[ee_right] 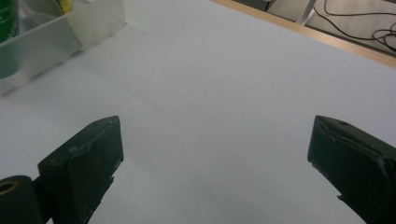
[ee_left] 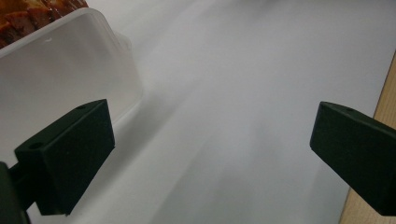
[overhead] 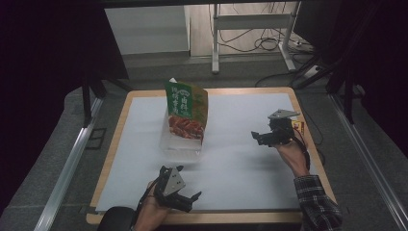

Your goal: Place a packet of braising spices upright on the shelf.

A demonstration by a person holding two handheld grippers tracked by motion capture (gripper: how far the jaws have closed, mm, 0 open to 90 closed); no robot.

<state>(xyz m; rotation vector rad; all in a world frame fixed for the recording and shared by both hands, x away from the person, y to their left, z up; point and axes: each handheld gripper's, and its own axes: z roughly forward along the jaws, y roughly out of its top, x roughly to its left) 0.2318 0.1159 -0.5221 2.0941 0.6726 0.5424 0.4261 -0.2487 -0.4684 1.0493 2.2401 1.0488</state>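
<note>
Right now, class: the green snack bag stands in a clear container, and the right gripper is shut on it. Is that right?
Not quite. The green snack bag does stand in the clear container, but the right gripper is open and apart from it, as the high view shows.

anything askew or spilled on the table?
Nothing spilled. The green food bag stands upright in the clear plastic container, slightly tilted. Both the left gripper and right gripper are open, holding nothing.
</note>
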